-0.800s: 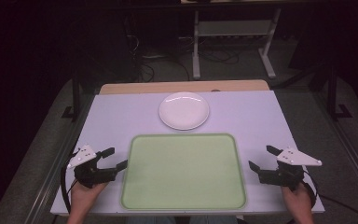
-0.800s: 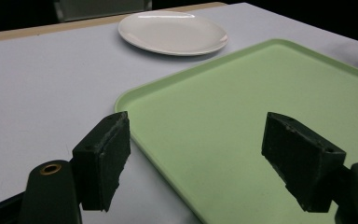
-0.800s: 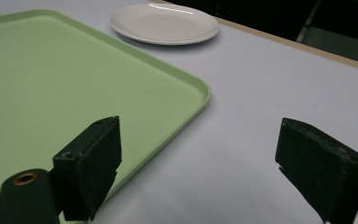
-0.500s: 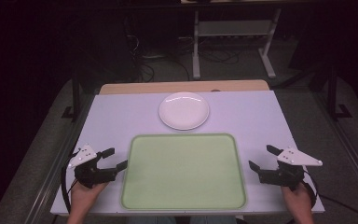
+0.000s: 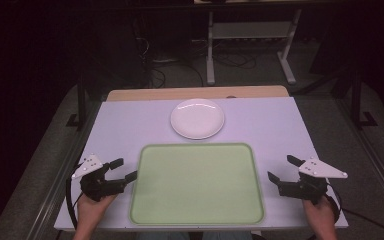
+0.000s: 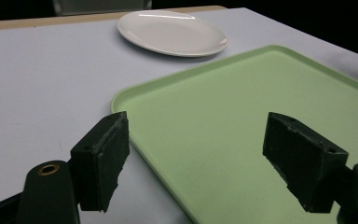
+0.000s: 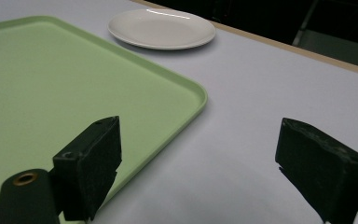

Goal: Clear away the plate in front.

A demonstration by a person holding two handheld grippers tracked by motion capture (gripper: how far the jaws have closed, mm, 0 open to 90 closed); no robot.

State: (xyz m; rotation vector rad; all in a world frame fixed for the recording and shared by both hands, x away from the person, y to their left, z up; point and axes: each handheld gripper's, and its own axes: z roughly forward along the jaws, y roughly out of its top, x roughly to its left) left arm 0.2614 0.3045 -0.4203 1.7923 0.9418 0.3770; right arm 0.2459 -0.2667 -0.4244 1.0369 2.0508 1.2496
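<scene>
A pale green tray (image 5: 197, 182) lies bare on the white table, near the front edge. Behind it sits a white plate (image 5: 197, 118) with nothing on it. My left gripper (image 5: 123, 169) rests at the tray's left edge, jaws open with nothing between them. In the left gripper view the tray's near corner (image 6: 121, 95) lies between the jaws, and the plate (image 6: 172, 32) is farther off. My right gripper (image 5: 283, 168) stands open beside the tray's right edge, holding nothing. The right gripper view has the tray (image 7: 74, 74) to the left and the plate (image 7: 162, 29) beyond.
The white table top (image 5: 120, 130) has bare surface on both sides of the plate. A wooden strip (image 5: 195, 93) runs along its far edge. Beyond it a metal stand (image 5: 250, 40) and cables lie on the dark floor.
</scene>
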